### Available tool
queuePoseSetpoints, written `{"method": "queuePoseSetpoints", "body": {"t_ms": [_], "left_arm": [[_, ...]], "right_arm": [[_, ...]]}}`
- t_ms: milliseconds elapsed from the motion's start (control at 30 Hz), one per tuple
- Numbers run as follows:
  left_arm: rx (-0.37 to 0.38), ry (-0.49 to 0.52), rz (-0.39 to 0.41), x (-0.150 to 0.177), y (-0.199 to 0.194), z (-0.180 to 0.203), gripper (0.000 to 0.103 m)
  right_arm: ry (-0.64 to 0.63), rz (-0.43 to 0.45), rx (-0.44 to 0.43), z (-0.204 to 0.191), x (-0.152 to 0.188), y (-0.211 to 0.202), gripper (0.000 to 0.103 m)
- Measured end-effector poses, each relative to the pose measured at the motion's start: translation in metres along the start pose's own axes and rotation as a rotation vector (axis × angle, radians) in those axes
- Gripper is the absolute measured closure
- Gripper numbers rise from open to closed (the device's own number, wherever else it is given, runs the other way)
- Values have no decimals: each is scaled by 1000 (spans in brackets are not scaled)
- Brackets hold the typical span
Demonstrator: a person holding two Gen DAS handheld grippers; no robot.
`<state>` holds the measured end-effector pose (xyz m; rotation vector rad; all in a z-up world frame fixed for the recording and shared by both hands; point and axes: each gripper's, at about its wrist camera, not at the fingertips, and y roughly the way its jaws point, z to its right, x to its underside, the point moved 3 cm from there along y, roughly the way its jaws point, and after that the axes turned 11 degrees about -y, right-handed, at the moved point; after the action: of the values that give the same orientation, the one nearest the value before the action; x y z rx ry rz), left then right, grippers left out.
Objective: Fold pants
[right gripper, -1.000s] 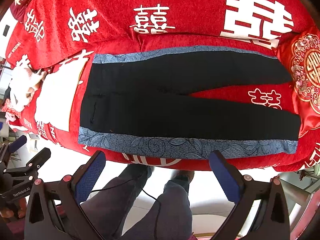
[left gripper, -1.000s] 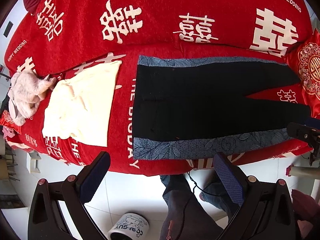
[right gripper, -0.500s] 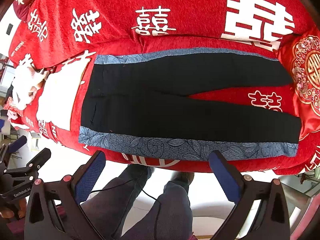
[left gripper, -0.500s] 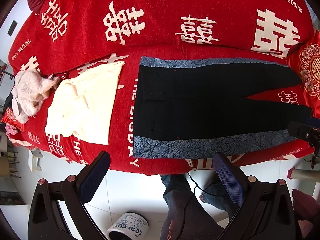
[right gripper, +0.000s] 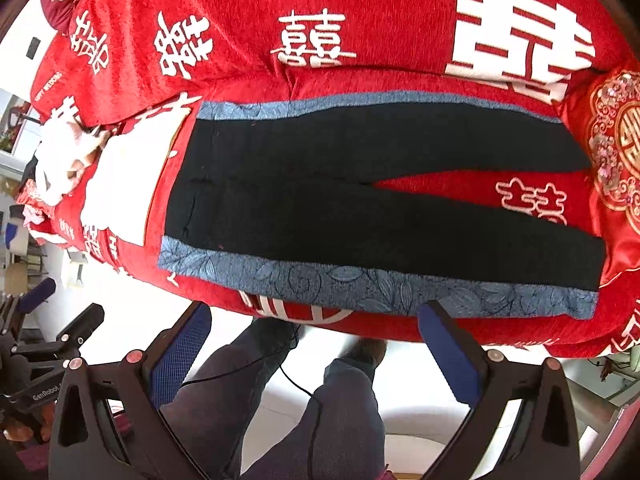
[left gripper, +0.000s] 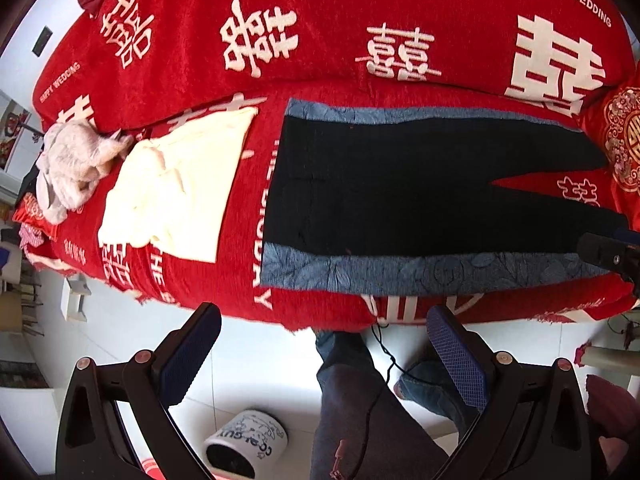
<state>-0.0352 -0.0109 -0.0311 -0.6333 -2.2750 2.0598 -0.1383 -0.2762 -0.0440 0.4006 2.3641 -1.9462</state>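
Black pants (left gripper: 400,188) (right gripper: 360,200) with blue patterned side stripes lie flat on a red sofa seat, waistband to the left, legs spread slightly apart to the right. My left gripper (left gripper: 324,356) hangs open over the floor in front of the sofa edge, below the waist end. My right gripper (right gripper: 316,354) is likewise open in front of the edge, below the near leg. Neither touches the cloth. The right gripper's tip (left gripper: 608,254) shows at the right edge of the left wrist view, and the left gripper (right gripper: 48,328) at the left of the right wrist view.
A cream folded garment (left gripper: 176,196) and a pale crumpled cloth (left gripper: 72,164) lie left of the pants. An embroidered red cushion (right gripper: 616,148) sits at the right. The person's legs (right gripper: 280,408) stand at the sofa (left gripper: 360,20) front. A white mug (left gripper: 244,444) stands on the tiled floor.
Both views have drifted slightly; the pants sit a little lower and larger in frame. Both grippers stay open and the pants have not moved.
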Motion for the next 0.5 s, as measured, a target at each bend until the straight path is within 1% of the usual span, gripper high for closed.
{"method": "queuePoseSetpoints", "body": {"t_ms": [133,333,467,500], "left_arm": [[0,-40,-31,10,1,-7,0],[25,-126,-66,6,15,-31,0],[65,-180,-102,-3,50,-50,0],[72,-195,-126,-4,65,-54,0]], "right_arm": [[25,-8,-31,6,13,3,0],[88,-30,-99,7,29,15,0],[128,-33,-151,-1,33,34,0],[140,-41,-167,-6,33,44,0]]}}
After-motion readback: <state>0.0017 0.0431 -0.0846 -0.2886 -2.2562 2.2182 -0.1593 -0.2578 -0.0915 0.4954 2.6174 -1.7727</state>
